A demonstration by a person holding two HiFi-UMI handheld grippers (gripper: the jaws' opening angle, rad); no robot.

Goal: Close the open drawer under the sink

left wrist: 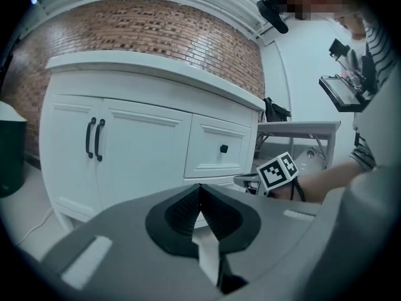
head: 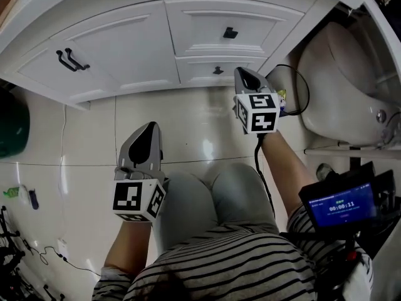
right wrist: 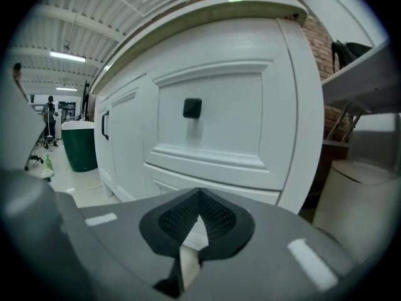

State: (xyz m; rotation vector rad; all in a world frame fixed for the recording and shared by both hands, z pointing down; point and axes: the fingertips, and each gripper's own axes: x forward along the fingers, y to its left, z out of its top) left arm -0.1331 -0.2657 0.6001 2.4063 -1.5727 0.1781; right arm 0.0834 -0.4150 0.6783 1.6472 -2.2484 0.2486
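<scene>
The white sink cabinet (head: 144,49) has a top drawer (head: 222,24) and a shallow lower drawer (head: 210,72), each with a black knob. I cannot tell whether the lower drawer stands out from the cabinet face. My right gripper (head: 247,77) is shut and empty, its tip just in front of the lower drawer's right end. In the right gripper view, the gripper (right wrist: 199,192) points at the cabinet below the top drawer's knob (right wrist: 192,108). My left gripper (head: 149,130) hangs shut and empty over the tiled floor, well back from the cabinet. In its own view, the left gripper (left wrist: 200,187) faces the drawers.
Double doors with black handles (head: 72,60) fill the cabinet's left side. A white toilet (head: 341,80) stands close on the right. A dark green bin (head: 9,124) sits at the left. The person's knees (head: 213,199) are below the grippers, and a timer screen (head: 341,205) is at lower right.
</scene>
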